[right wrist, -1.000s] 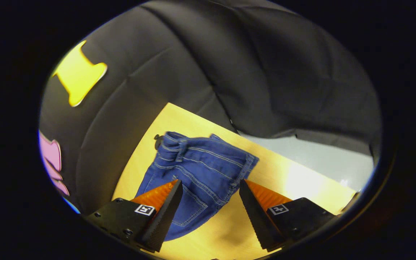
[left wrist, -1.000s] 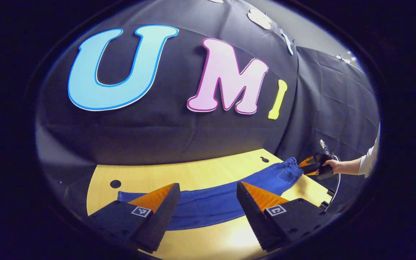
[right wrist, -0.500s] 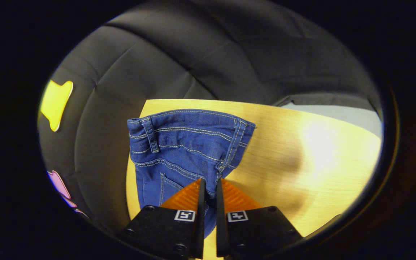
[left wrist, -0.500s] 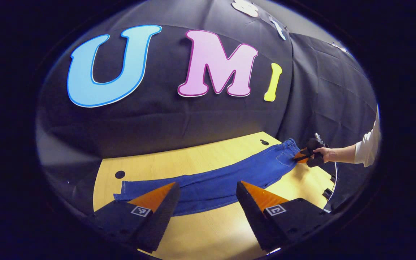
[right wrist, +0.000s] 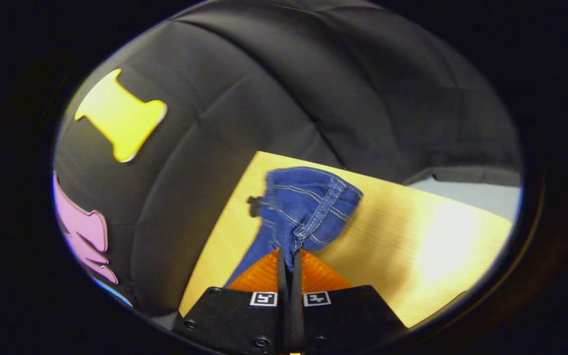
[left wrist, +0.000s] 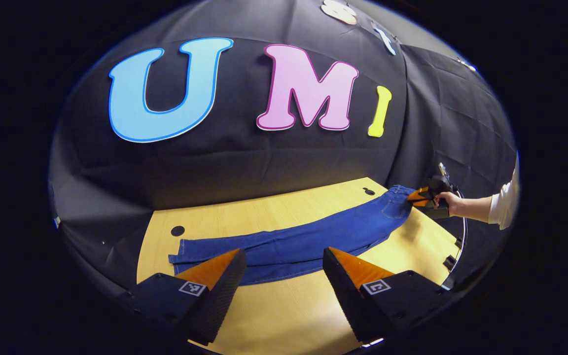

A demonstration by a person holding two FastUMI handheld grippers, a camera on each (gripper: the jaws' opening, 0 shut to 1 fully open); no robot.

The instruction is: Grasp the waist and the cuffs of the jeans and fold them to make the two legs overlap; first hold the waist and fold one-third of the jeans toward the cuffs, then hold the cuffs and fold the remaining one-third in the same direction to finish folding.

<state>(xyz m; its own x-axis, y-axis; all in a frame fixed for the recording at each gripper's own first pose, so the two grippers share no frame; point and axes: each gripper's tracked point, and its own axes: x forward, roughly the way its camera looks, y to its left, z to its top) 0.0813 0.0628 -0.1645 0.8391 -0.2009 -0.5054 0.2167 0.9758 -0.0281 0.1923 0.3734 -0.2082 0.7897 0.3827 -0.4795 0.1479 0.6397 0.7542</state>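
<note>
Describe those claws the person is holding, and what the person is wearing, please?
Each claw is a dark, boxy body ending in two wedge-shaped fingers with ridged inner faces. Each finger carries a small square black-and-white marker. In the left gripper view, the other claw sits farther off, its dark handle in a hand with a white sleeve.

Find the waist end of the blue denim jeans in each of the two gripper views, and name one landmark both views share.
Left gripper view: the waist end of the blue denim jeans lies far right on the yellow wooden table, at the right gripper.
Right gripper view: the waist end is centre frame, bunched and pinched between the fingers.
Shared landmark: the small dark hole in the table beside the waist.
</note>
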